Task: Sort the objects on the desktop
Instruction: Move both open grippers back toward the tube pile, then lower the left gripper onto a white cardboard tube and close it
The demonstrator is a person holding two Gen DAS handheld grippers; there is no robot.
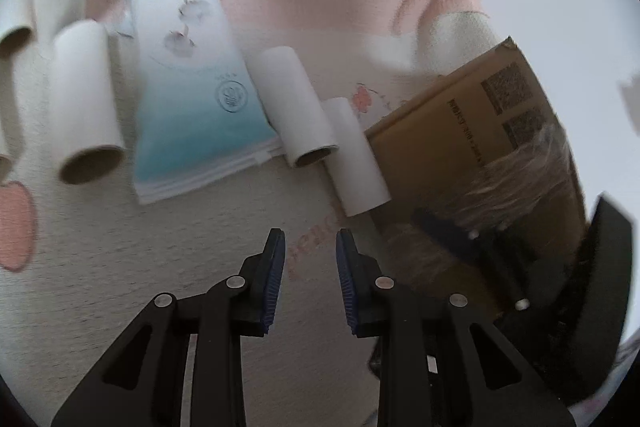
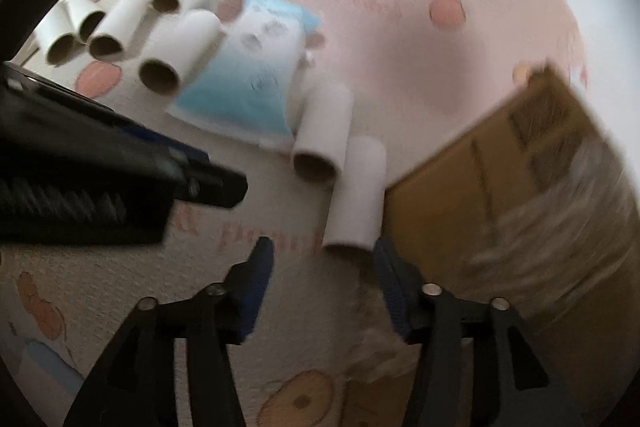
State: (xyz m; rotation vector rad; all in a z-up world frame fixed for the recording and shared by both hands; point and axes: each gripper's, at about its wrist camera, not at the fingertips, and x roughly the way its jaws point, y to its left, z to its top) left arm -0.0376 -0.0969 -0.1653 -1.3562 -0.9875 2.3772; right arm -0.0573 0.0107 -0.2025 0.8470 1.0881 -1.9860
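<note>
Several white paper tubes lie on a pink cartoon mat. One tube (image 1: 357,155) rests against a brown cardboard box (image 1: 472,147), with a second tube (image 1: 294,107) beside it. A blue and white packet (image 1: 192,83) lies flat to their left. My left gripper (image 1: 310,251) is open and empty, just short of the tube by the box. My right gripper (image 2: 320,259) is open and empty, with the same tube (image 2: 356,191) just ahead of its right finger. The box (image 2: 508,179) fills the right of that view. The left gripper (image 2: 120,163) shows there as a dark blurred shape.
More tubes (image 2: 116,23) are piled at the far left behind the packet, and two (image 1: 84,99) show at the left of the left wrist view. The right gripper (image 1: 520,259) appears in front of the box. The right wrist view is blurred.
</note>
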